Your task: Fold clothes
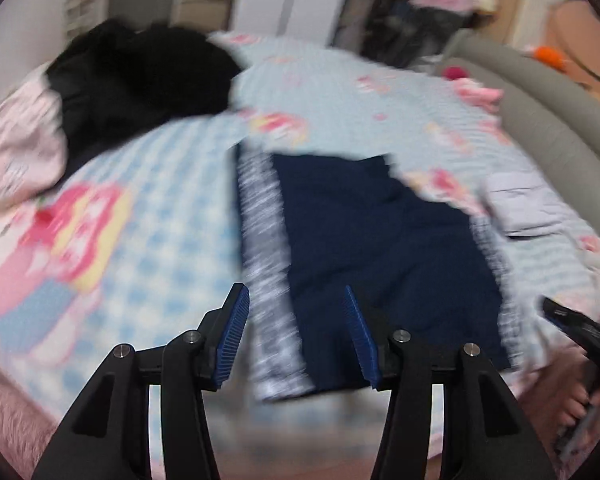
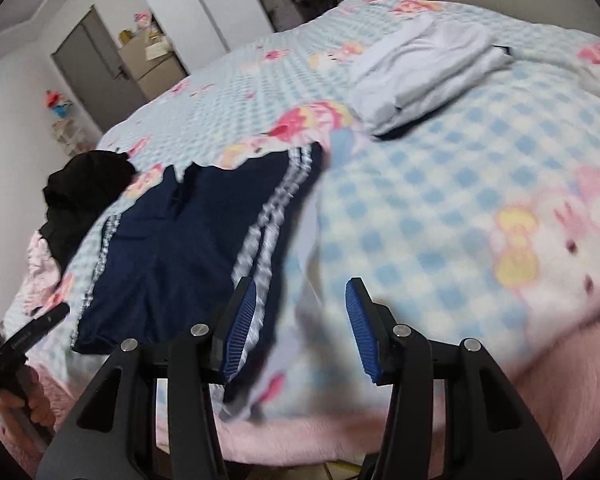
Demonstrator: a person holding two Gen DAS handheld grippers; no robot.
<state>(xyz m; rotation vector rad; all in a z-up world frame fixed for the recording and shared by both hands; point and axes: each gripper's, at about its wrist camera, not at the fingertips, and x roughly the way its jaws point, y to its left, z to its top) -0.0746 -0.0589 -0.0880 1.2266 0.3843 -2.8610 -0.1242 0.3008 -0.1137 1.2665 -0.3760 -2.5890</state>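
Both the left hand-held gripper [image 1: 296, 332] and right hand-held gripper [image 2: 302, 328] were held released; the navy shorts [image 1: 380, 248] could be bunched if only one layer were pinched.

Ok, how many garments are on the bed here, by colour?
Navy blue shorts with white side stripes: 1, laid flat
Black crumpled garment: 1
White folded garment: 1
Total: 3 on the checked bedspread. Both grippers, left and right, are open and hold nothing.
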